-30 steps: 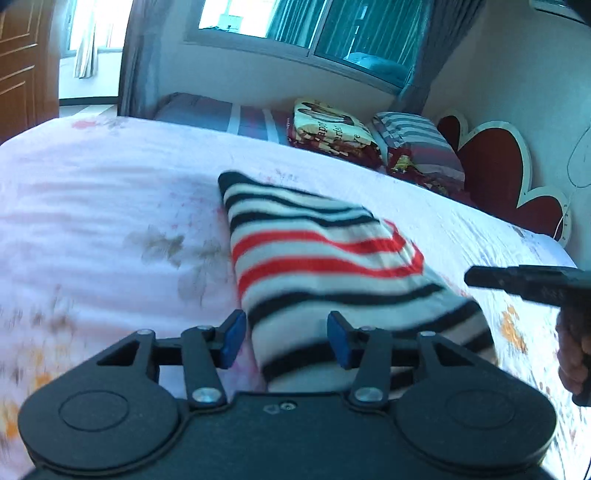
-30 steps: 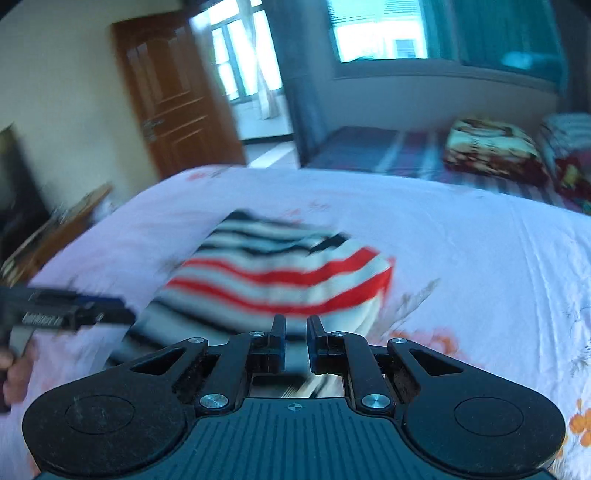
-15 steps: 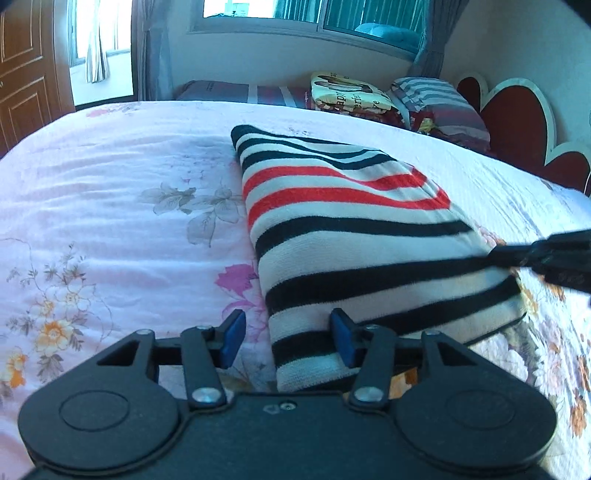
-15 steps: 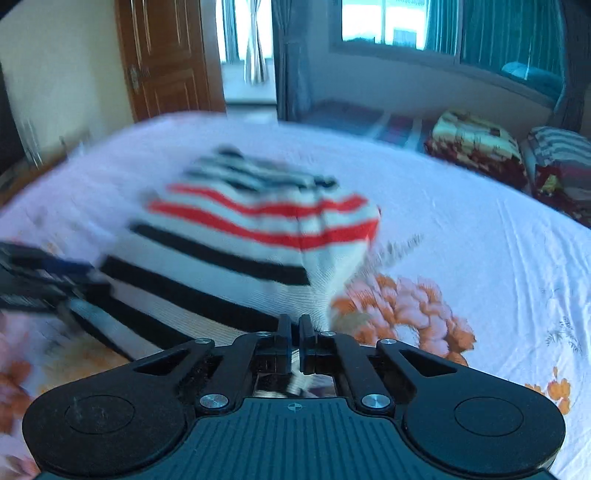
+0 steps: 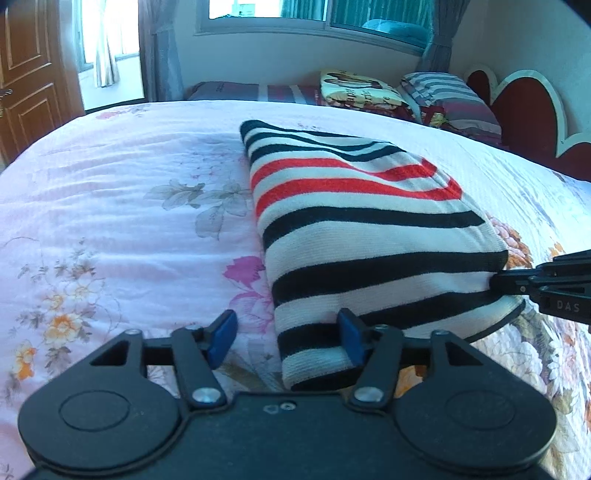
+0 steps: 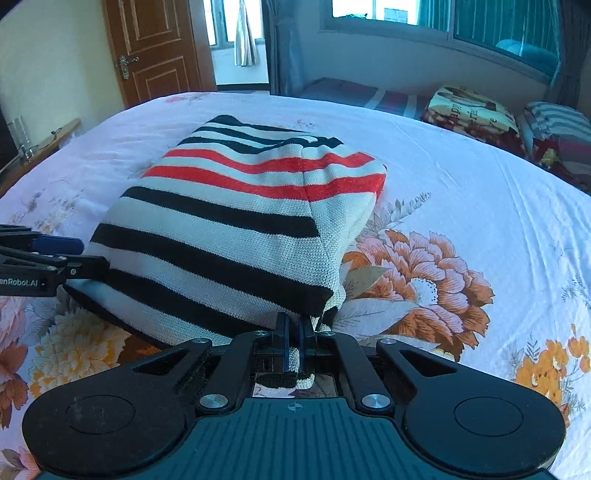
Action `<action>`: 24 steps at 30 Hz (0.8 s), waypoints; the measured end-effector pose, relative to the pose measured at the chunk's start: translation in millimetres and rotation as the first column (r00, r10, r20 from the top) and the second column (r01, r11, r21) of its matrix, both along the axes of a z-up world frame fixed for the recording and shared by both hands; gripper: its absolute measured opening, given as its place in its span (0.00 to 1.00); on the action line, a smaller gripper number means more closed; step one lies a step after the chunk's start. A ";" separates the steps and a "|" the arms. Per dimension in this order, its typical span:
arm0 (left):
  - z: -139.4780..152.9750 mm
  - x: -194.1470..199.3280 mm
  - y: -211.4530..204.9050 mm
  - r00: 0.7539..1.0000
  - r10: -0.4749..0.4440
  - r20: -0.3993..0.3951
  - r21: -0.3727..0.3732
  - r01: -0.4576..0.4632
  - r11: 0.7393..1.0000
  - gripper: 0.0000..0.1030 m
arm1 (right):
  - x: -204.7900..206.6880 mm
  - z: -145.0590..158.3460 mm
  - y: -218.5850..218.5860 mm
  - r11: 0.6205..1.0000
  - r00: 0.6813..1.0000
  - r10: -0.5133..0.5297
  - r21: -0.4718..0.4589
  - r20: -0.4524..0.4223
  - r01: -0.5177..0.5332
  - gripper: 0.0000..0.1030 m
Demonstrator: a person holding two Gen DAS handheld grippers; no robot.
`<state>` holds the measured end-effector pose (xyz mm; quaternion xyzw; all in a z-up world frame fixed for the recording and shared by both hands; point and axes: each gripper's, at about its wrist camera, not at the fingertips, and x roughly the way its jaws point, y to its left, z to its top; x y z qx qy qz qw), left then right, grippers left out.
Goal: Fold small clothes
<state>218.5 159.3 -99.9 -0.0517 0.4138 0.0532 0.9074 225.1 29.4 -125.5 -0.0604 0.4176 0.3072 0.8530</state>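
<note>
A folded striped sweater, white with black and red bands, lies on the floral bedspread. My left gripper is open, its blue pads straddling the sweater's near left corner. My right gripper is shut on the sweater's near right corner; the sweater shows in the right wrist view. The right gripper also shows in the left wrist view at the sweater's right edge. The left gripper shows in the right wrist view at the sweater's left edge.
Pillows and folded blankets lie at the head of the bed by a red heart-shaped headboard. A wooden door and a window are beyond the bed. A low wooden stand is at the left.
Both grippers have come down and closer to the sweater's near edge. The right gripper's fingers have closed on the sweater's corner. The sweater now lies flatter on the bed.
</note>
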 end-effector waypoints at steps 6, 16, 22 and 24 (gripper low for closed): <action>36.4 -49.2 -19.1 0.992 0.027 0.120 0.091 -0.038 0.995 0.96 | -35.5 36.1 -24.8 0.992 0.992 -0.101 0.077 0.070 0.095 0.89; 89.8 -149.4 -62.7 0.979 0.043 0.197 0.079 -0.059 0.995 0.99 | -143.5 107.3 -83.7 0.973 0.975 -0.190 0.154 0.116 0.172 1.00; 117.9 -182.4 -75.8 0.970 0.074 0.230 0.056 -0.089 0.994 0.99 | -196.3 137.5 -94.7 0.972 0.970 -0.198 0.154 0.143 0.175 1.00; 125.5 -189.4 -79.6 0.965 0.061 0.257 0.054 -0.077 0.996 0.99 | -211.1 147.8 -94.6 0.972 0.961 -0.211 0.146 0.180 0.186 1.00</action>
